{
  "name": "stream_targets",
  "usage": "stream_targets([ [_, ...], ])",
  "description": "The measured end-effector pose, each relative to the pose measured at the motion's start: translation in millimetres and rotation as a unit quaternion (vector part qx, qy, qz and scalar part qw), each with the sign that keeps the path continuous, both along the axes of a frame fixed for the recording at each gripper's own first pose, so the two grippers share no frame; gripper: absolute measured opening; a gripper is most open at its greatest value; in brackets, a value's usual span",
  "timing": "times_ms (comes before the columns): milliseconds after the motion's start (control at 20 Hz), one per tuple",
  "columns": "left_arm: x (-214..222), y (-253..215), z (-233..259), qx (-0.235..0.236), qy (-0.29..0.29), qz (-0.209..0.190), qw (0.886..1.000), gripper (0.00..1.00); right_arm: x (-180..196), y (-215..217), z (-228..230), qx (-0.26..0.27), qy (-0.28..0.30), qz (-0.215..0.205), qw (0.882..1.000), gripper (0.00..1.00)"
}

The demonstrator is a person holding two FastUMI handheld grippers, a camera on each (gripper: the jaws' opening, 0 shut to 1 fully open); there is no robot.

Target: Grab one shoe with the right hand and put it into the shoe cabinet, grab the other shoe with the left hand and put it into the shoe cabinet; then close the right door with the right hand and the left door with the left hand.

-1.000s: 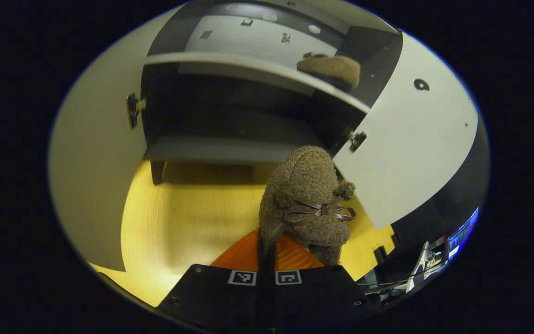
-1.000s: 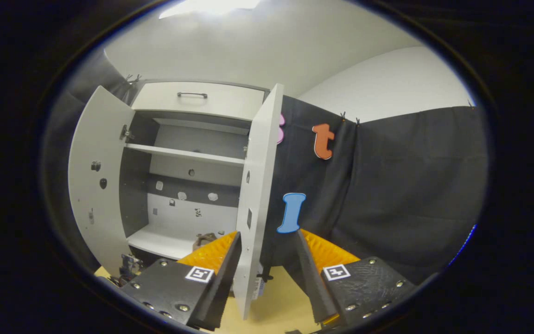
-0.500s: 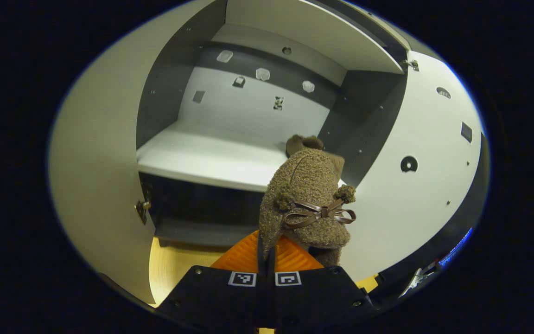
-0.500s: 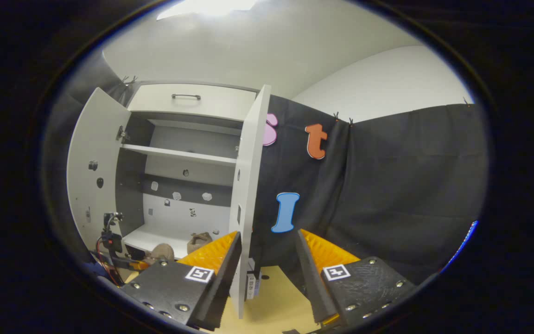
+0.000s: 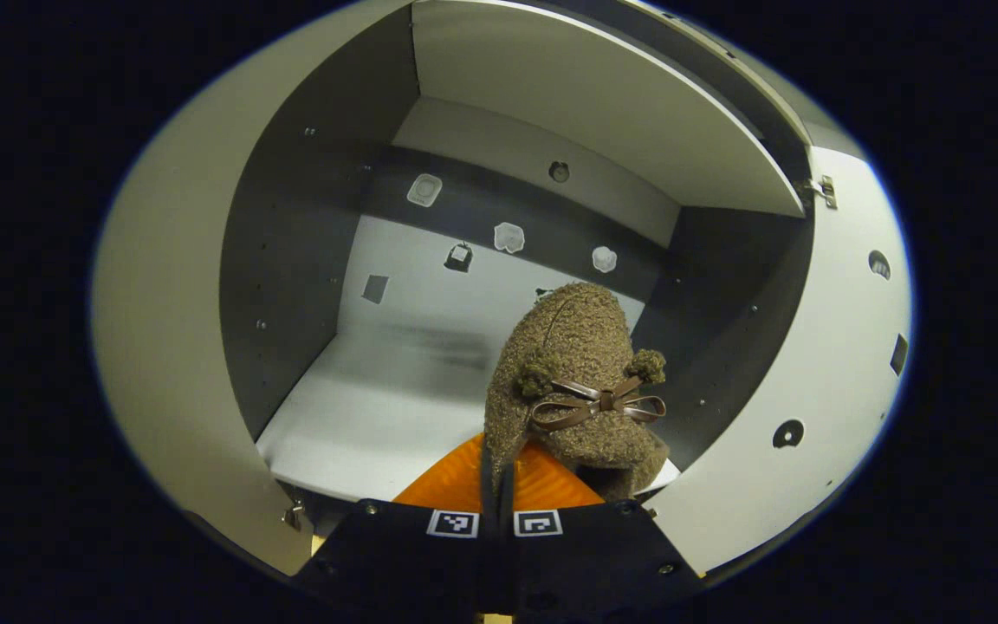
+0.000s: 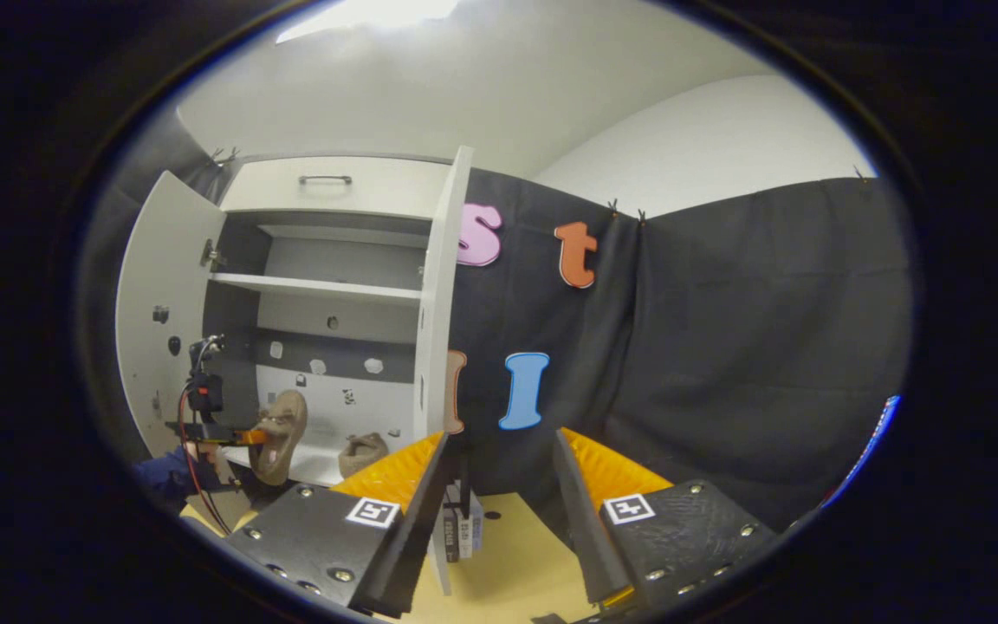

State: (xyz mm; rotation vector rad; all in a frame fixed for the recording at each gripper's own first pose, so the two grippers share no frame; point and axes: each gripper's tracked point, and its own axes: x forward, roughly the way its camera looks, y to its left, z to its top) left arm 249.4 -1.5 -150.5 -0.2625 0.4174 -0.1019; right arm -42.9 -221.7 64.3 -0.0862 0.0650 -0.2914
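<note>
Holding a brown, curly-fleeced shoe (image 5: 581, 381) trimmed with a thin leather bow and two pompoms, the left gripper (image 5: 497, 485) had both fingers clenched on the shoe's edge. The shoe hung over the front edge of the lower shelf (image 5: 378, 416) of the shoe cabinet (image 5: 291, 260), toe pointing inward. In the right gripper view the left gripper (image 6: 239, 436) appeared at the cabinet's left front, level with that shelf, its shoe (image 6: 281, 438) drooping sole outward. The other shoe (image 6: 362, 452), of the same fleece, lay on the lower shelf near its right end. The right gripper (image 6: 495, 485) hovered released, its jaws spread wide, before the front edge of the right door (image 6: 434, 347). Both that and the left door (image 6: 152, 312), flat pale panels, stood open. The cabinet rested on a yellow wood-grain floor (image 6: 508, 563).
</note>
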Motion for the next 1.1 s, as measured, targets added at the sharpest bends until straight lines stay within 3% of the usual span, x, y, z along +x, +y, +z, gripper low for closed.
stream_targets([
  [150, 26, 10, -3, -0.016, 0.010, 0.017, 1.000, 0.00, 4, -5, -9, 0.006, 0.002, -0.009, 1.000, 0.71],
  [550, 68, 24, -47, 0.000, 0.056, 0.052, 0.997, 0.04, 9, -26, -39, 0.033, 0.026, -0.034, 0.999, 0.70],
  [750, 81, 34, -64, 0.045, 0.066, 0.057, 0.995, 0.01, 15, -30, -49, 0.047, 0.032, -0.034, 0.998, 0.70],
  [1100, 92, 43, -86, 0.068, 0.083, 0.067, 0.992, 0.01, 20, -37, -61, 0.049, 0.040, -0.037, 0.997, 0.70],
])
